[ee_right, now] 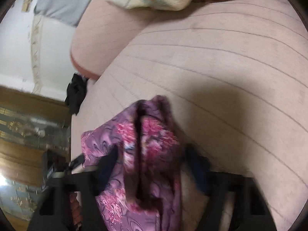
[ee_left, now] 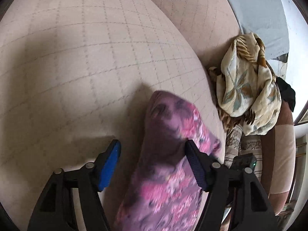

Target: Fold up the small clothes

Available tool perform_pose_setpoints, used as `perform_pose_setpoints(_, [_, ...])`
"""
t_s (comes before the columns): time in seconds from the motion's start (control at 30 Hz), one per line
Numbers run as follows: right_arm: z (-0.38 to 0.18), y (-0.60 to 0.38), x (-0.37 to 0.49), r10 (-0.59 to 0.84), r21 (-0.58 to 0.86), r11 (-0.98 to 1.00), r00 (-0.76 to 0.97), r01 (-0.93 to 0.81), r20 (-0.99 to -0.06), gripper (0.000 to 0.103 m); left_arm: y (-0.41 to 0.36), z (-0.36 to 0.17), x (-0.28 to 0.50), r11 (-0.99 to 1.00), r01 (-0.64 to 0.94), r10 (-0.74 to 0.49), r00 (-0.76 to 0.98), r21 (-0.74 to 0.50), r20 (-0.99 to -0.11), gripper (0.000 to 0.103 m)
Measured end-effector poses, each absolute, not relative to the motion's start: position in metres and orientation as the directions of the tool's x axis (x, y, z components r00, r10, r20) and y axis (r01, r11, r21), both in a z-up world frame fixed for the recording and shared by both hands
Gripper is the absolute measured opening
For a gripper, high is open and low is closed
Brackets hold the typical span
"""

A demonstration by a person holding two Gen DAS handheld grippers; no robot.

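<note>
Purple floral garment [ee_left: 163, 154] draped over the pink quilted cushion [ee_left: 86, 57], passing between the spread fingers of the left hand-held gripper [ee_left: 152, 150] and right hand-held gripper [ee_right: 152, 157] (both released, right view blurred).

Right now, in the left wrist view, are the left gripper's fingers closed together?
No, the left gripper is open, and the purple cloth lies between its fingers.
</note>
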State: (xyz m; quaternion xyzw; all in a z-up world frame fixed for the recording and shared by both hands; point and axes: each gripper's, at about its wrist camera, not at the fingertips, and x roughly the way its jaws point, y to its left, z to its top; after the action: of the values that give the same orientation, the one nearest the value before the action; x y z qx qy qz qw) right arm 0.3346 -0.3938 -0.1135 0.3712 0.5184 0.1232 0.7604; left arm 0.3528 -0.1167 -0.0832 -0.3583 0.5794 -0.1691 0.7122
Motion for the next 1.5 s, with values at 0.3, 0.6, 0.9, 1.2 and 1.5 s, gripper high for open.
perform_pose_setpoints(0.3, [-0.063,-0.329,0.35,0.596,0.697,0.715,0.468,0.062,-0.653,0.025,-0.062,-0.016,0.34,0.599,-0.131,-0.731,0.314,-0.79,-0.606,0.022])
perform_pose_setpoints(0.6, [-0.081,-0.201,0.437,0.688,0.759,0.651,0.406,0.023,-0.602,0.029,0.049,0.006,0.39,0.688,-0.207,-0.594,0.389,-0.695,-0.704,0.029])
perform_pose_setpoints(0.9, [-0.072,-0.185,0.368,0.57,0.619,0.785,0.352,0.033,-0.742,0.072,0.079,-0.006,0.308,0.79,-0.197,-0.473,0.409,-0.581,-0.78,0.065])
perform_pose_setpoints(1.2, [-0.086,-0.177,0.249,0.519,0.571,0.82,0.359,0.049,-0.776,0.057,0.036,-0.059,0.237,0.879,-0.152,-0.392,0.306,-0.451,-0.867,0.065])
perform_pose_setpoints(1.5, [-0.075,-0.161,0.247,0.453,0.469,0.883,0.327,-0.033,-0.829,0.007,0.042,-0.053,0.208,0.868,-0.1,-0.414,0.398,-0.487,-0.819,0.006])
